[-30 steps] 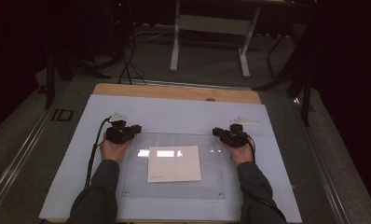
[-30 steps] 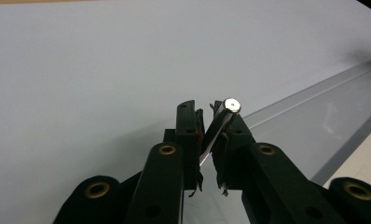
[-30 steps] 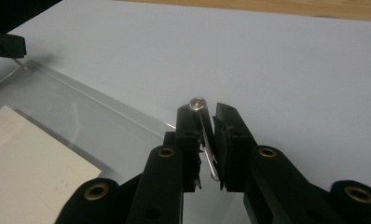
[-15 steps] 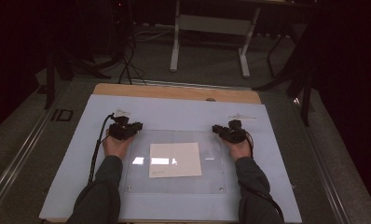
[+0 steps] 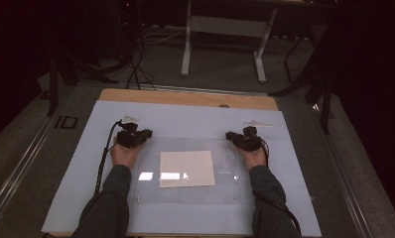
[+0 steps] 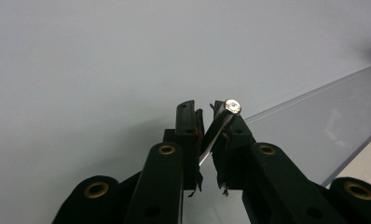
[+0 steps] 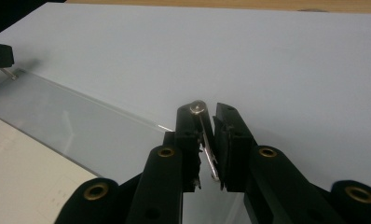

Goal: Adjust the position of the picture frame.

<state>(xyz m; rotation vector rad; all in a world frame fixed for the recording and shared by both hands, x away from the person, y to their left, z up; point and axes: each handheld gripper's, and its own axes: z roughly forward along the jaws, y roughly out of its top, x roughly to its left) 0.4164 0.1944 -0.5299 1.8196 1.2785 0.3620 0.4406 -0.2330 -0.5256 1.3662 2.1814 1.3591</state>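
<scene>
Both grippers are clamped on the clear plastic sheet [image 5: 188, 171] at its far corners: left gripper [image 5: 134, 138] on the far-left corner, right gripper [image 5: 245, 139] on the far-right one

In the left gripper view the jaws of the left gripper [image 6: 205, 122] pinch the sheet edge right at a small metal screw [image 6: 232, 106]; in the right gripper view the right gripper [image 7: 207, 116] does the same at its own screw [image 7: 198, 107]. Jaws are nearly shut on both sides, with only the thin edge between the pads

The sheet lies on the pale blue mat [image 5: 185, 116], roughly centred, its near edge toward us. A sheet of paper [image 5: 186, 168] sits under or in it; we can't tell which from here

We read the step as lifting or shifting the sheet with both hands. How we do it well:
- we keep both grips equal and move the hands together, so the sheet doesn't twist or bow
- we raise the far edge evenly and keep the sheet parallel to the mat edge
- the grip is on a narrow lip beside a screw head, so we judge a slip likely if we pull outward; we pull up, not apart
- we go slow near the paper, since it may slide or lift with the sheet
- the cables trail back along the forearms, so we keep them off the sheet
</scene>
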